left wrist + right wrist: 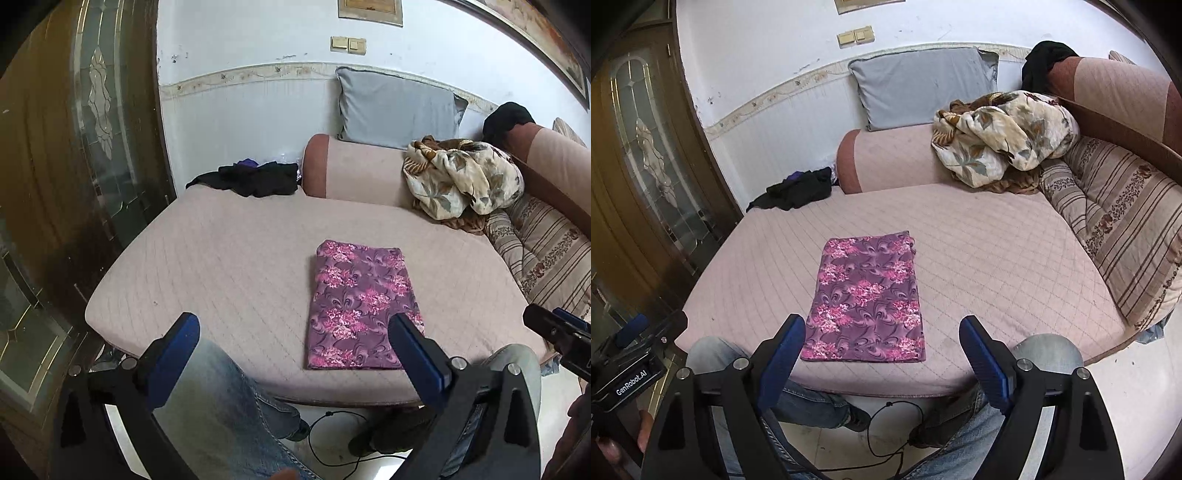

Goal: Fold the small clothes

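Note:
A purple cloth with pink flowers (364, 310) lies folded into a flat rectangle on the pink quilted sofa seat (229, 266), near its front edge. It also shows in the right wrist view (868, 299). My left gripper (295, 332) is open and empty, held above the front edge, with the cloth between and beyond its fingers. My right gripper (882, 332) is open and empty, just short of the cloth's near edge. The right gripper shows at the right edge of the left wrist view (557, 328).
A dark heap of clothes (247, 179) lies at the seat's far left corner. A floral blanket (461, 177), a grey pillow (397, 107) and a striped cushion (1123, 229) lie at the back and right. A wooden glass door (85, 147) stands left. A black cable (894, 428) lies on the floor between the person's legs.

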